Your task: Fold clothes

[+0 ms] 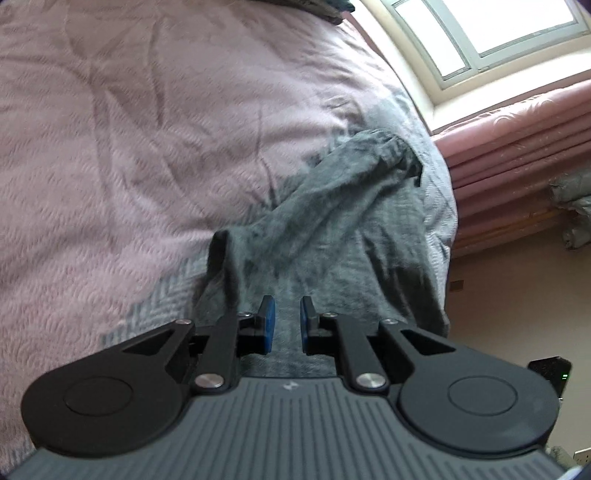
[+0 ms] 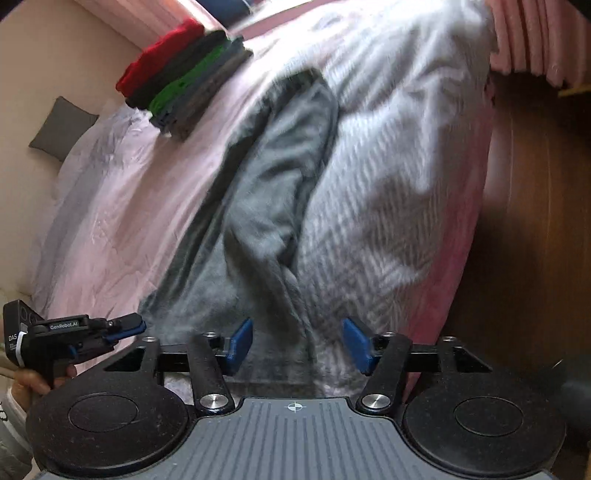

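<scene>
A dark grey garment point(image 1: 332, 221) lies crumpled in a long strip on the bed, near its right edge in the left wrist view. My left gripper point(image 1: 288, 325) hovers over the near end of it, blue pads a narrow gap apart, with cloth showing behind the gap and nothing clamped. In the right wrist view the same garment point(image 2: 273, 177) runs away from me up the bed. My right gripper point(image 2: 297, 343) stands wide open above its near end. The left gripper point(image 2: 138, 325) shows at the left, held by a hand point(image 2: 29, 380), beside the garment's edge.
A stack of folded clothes point(image 2: 184, 77), red, black, green and grey, sits far up the bed. The pink quilt point(image 1: 129, 147) covers most of the bed, with a grey herringbone blanket point(image 2: 388, 166) under the garment. Pink curtain point(image 1: 517, 140), window point(image 1: 480, 29) and floor point(image 1: 498, 302) lie beyond the edge.
</scene>
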The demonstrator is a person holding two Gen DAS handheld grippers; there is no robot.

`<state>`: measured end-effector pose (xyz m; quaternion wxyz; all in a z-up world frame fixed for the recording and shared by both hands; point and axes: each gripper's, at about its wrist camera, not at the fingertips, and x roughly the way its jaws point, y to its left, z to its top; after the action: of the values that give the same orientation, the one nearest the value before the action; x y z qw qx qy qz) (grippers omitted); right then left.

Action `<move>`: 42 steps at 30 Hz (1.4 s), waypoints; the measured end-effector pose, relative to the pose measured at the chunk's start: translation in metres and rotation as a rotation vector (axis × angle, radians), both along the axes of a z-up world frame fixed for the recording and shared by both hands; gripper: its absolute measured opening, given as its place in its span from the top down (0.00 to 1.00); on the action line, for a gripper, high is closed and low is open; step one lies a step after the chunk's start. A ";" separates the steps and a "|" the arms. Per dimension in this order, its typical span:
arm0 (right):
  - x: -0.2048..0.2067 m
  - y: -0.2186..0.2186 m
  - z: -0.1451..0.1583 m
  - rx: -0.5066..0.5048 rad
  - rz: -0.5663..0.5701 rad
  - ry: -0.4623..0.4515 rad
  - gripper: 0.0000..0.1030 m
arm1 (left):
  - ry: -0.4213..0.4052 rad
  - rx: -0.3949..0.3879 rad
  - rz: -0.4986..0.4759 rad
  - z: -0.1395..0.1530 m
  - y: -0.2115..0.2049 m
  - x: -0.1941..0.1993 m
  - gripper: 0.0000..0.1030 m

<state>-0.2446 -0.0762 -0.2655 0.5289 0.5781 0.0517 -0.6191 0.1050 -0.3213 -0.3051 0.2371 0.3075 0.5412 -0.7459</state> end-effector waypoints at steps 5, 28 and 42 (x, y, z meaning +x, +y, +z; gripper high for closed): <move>-0.003 0.007 -0.012 -0.029 -0.050 -0.108 0.98 | -0.002 0.009 -0.010 -0.003 -0.002 0.000 0.91; 0.051 -0.123 0.058 -0.110 0.244 0.608 0.63 | -0.036 -0.168 -0.075 0.022 -0.036 -0.075 0.91; 0.054 -0.109 0.004 0.020 0.303 0.664 0.65 | -0.058 -0.172 -0.081 -0.005 -0.049 -0.080 0.92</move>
<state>-0.1904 -0.1855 -0.2612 0.5632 0.3365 0.3119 -0.6872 0.0251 -0.3698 -0.3099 0.2479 0.3290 0.4555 -0.7892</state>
